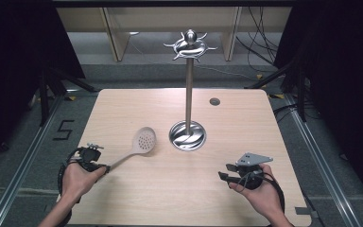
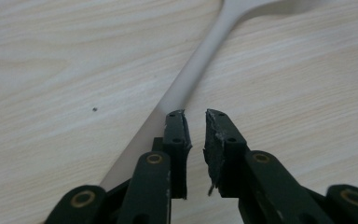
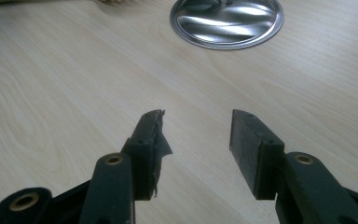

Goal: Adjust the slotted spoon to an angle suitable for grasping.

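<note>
Across the high view, a pale plastic slotted spoon (image 1: 141,143) is lying on the light wooden table (image 1: 137,198), its perforated bowl just beside the round base of a tall steel utensil stand (image 1: 188,94) and its handle running back to the left tool (image 1: 105,168). The right tool (image 1: 221,176) is hovering near the table's right front, well apart from the spoon, holding nothing.

Along the left gripper view, the left tool (image 2: 195,114) is sitting over the spoon handle (image 2: 186,79) with its jaws drawn close, a narrow gap showing between them; the handle is passing under the left jaw rather than squarely between the pair, so I cannot tell whether it is pinched. Grasping well would probably mean centring the handle in the gap before pressing.

Through the right gripper view, the right tool (image 3: 196,114) is standing spread wide and empty, pointing toward the stand's shiny base (image 3: 227,21).
</note>
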Motion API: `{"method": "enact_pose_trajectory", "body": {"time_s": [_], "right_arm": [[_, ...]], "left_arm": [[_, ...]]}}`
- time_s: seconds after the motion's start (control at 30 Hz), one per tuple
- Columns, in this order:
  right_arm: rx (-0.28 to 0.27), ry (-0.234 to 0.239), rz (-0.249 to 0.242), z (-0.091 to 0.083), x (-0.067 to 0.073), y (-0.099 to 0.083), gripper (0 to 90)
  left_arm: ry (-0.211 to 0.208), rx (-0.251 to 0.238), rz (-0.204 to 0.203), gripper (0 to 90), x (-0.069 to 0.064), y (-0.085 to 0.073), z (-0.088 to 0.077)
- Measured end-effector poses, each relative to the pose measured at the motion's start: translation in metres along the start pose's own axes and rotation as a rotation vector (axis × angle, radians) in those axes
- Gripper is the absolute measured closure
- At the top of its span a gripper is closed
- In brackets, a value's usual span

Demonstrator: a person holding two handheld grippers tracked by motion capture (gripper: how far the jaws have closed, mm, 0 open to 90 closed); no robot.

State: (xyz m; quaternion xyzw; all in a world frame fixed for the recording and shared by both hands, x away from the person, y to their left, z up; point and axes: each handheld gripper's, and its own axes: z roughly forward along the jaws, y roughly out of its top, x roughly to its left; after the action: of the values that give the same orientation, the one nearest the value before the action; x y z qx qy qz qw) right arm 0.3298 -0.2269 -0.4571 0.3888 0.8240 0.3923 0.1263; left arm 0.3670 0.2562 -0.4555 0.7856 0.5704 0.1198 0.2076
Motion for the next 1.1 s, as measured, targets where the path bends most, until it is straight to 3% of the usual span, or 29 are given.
{"method": "enact_pose_trajectory", "body": {"time_s": [0.03,0.1,0.2,0.3,0.37,0.43,0.5,0.53,0.63,0.67,0.77,0.83,0.87,0.93,0.97,1.03,1.07,1.1], "right_arm": [[-0.003,-0.004,-0.015,0.0,-0.001,0.0,54.6],[-0.004,-0.007,-0.012,0.0,0.0,0.0,54.5],[-0.008,-0.005,-0.029,0.001,-0.002,0.0,54.5],[-0.002,-0.002,-0.011,0.0,0.0,0.0,54.4],[-0.009,-0.001,-0.015,0.001,0.0,0.0,54.4],[-0.003,-0.002,-0.014,0.0,-0.001,0.0,54.3],[0.001,0.005,0.009,-0.001,0.001,0.0,54.3],[0.001,0.005,0.009,-0.001,0.001,0.0,54.3],[-0.008,0.003,-0.021,0.0,-0.002,-0.001,54.3],[-0.008,0.008,-0.017,0.0,-0.002,-0.001,54.3],[-0.005,0.01,-0.022,-0.001,-0.003,-0.001,54.2],[-0.009,0.004,-0.023,-0.001,-0.002,-0.001,54.1],[-0.009,0.004,-0.023,-0.001,-0.002,-0.001,54.1],[-0.002,0.002,-0.026,-0.001,-0.002,-0.001,54.1],[0.009,0.016,0.01,0.0,0.001,-0.001,53.8],[0.01,0.031,0.009,0.0,0.001,-0.001,53.6],[0.01,0.031,0.009,0.0,0.001,-0.001,53.6],[0.01,0.035,0.008,0.001,0.001,-0.002,53.5]], "left_arm": [[-0.001,-0.024,-0.018,80.2,-0.004,0.004,0.003],[0.003,-0.015,-0.008,81.6,-0.004,0.006,0.003],[0.018,-0.039,-0.023,88.9,-0.002,0.019,0.005],[0.008,-0.064,-0.038,89.3,-0.009,0.042,0.017],[0.004,-0.068,-0.038,89.4,-0.011,0.049,0.022],[0.02,-0.035,-0.054,89.4,-0.02,0.068,0.035],[0.021,-0.03,-0.053,89.4,-0.021,0.074,0.04],[0.026,-0.046,-0.077,89.4,-0.024,0.078,0.045],[0.025,-0.039,-0.091,89.4,-0.027,0.089,0.054],[0.034,-0.004,-0.084,89.4,-0.027,0.091,0.054],[0.046,-0.005,-0.083,89.4,-0.026,0.092,0.061],[0.037,-0.026,-0.15,89.3,-0.021,0.088,0.056],[0.037,-0.026,-0.15,89.2,-0.021,0.088,0.056],[0.029,-0.078,-0.222,89.1,-0.02,0.081,0.049],[0.09,-0.103,-0.254,84.0,-0.024,0.065,0.04],[0.085,-0.102,-0.272,73.4,-0.028,0.057,0.038],[0.096,-0.091,-0.289,73.4,-0.03,0.05,0.037],[0.116,-0.097,-0.294,65.7,-0.032,0.044,0.036]]}}
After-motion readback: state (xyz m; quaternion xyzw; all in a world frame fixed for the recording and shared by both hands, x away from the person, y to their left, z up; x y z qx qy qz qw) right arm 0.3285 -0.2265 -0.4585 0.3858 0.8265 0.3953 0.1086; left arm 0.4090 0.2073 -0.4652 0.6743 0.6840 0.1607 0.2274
